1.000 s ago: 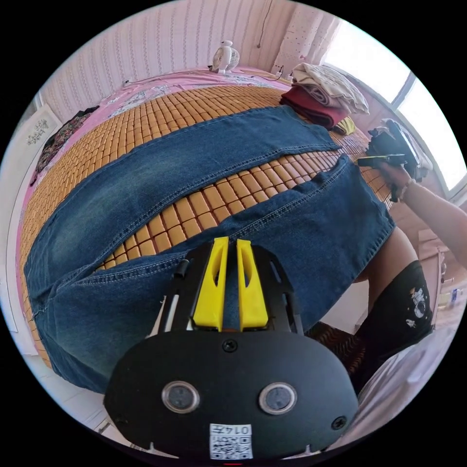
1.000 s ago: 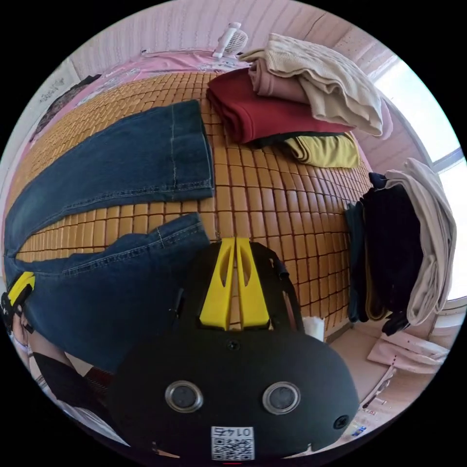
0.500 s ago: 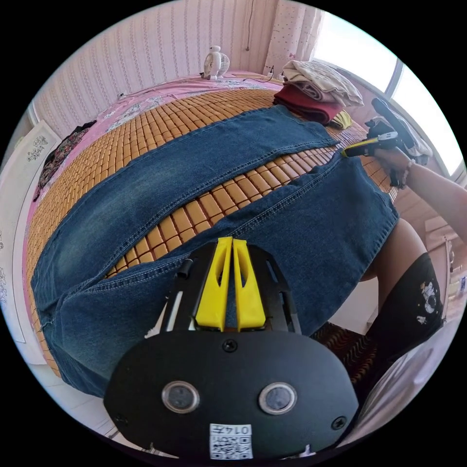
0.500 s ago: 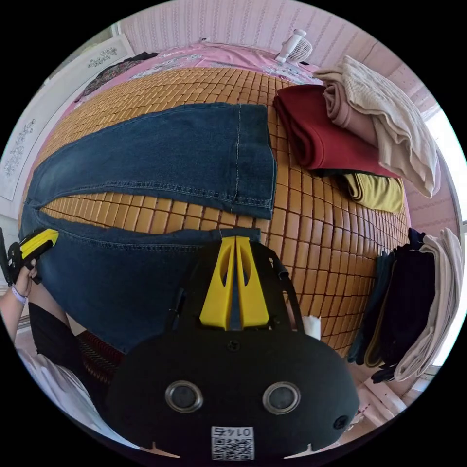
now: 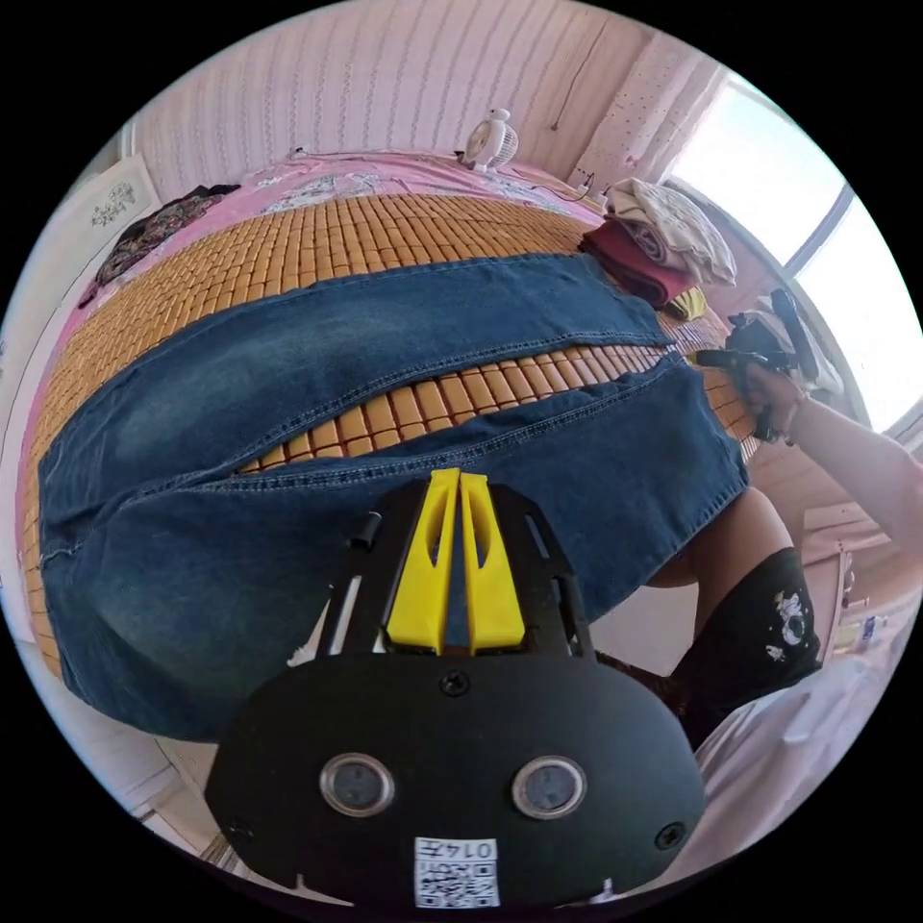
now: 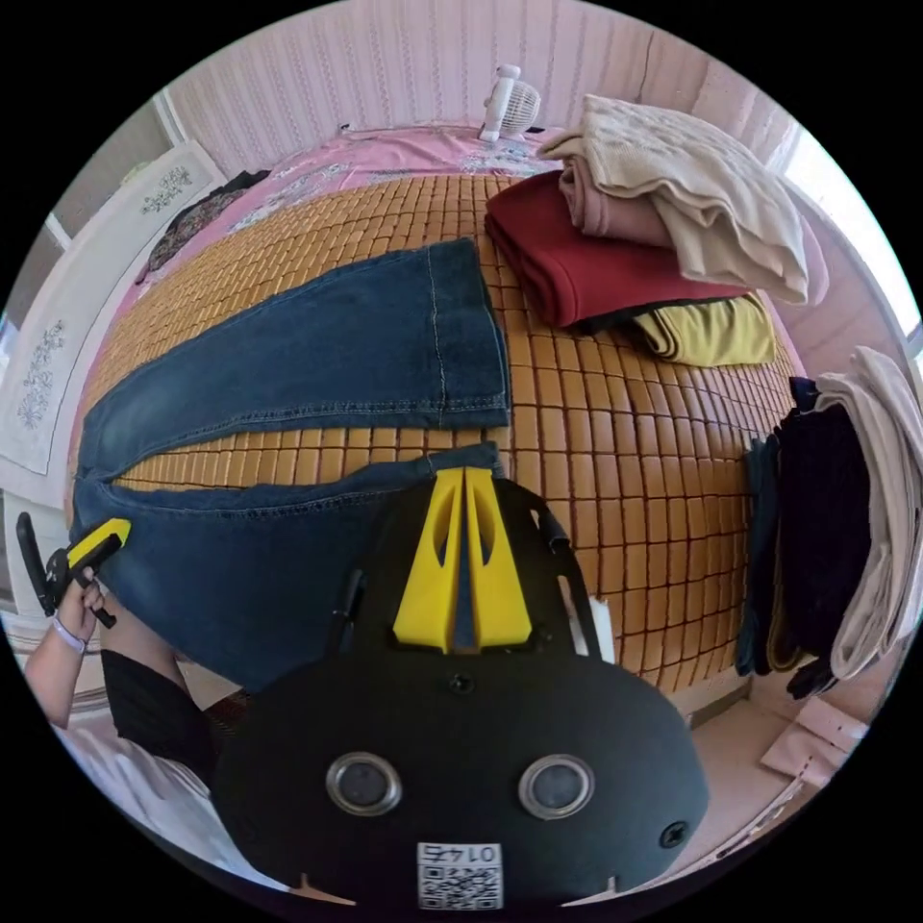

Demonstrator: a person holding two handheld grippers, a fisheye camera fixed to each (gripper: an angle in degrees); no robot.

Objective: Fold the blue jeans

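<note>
Denim first: the dark blue jeans (image 5: 317, 356) lie flat across the orange bamboo-tile mat (image 6: 615, 442) on the bed, legs spread in a narrow V with a strip of mat showing between them, the nearer leg hanging a little over the bed's edge by the person's thigh. Left gripper (image 5: 452, 538), yellow-jawed on its black mount, has its jaws drawn almost together with blue cloth showing in the slit, so it looks clamped on the near leg up toward the seat. Right gripper (image 6: 463, 538) sits at the hem corner of that same leg, jaws likewise nearly closed with denim between them. Looks like the first fold, near leg over far leg. To do it well I'd say lift both ends together, hold the cloth taut between the two grips so it doesn't sag in the middle, carry it across and match inseam to inseam, hem to hem. Watch the right side: a stack of folded clothes, red, cream and mustard (image 6: 635, 240), sits near the far hem, and a small white fan (image 6: 508, 96) stands at the back by the wall.
</note>
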